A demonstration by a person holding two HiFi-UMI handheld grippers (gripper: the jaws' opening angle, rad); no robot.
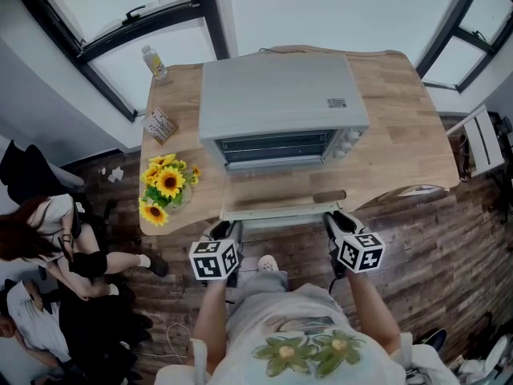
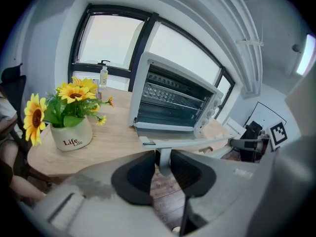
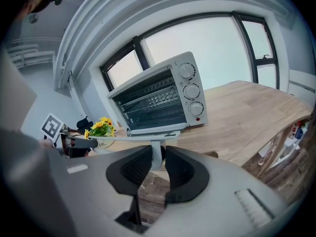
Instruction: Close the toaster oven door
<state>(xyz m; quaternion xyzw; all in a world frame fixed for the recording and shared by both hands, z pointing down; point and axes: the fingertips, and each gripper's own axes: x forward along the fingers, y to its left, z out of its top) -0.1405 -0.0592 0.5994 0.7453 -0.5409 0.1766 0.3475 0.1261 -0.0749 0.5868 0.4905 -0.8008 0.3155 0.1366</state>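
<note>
Wooden table (image 1: 401,135) beneath tall windows (image 1: 120,6) carries the toaster oven (image 1: 280,95), its door (image 1: 276,195) lying open over the front edge. The right gripper (image 3: 157,162) clamps the handle (image 3: 133,138). The left gripper (image 2: 164,164) only straddles it loosely, so lifting unevenly could twist the door or let it slip.

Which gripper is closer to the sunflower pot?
Left. The left gripper is at the left front corner of the open oven door, nearest the sunflower pot; the right gripper is at its right corner.
</note>
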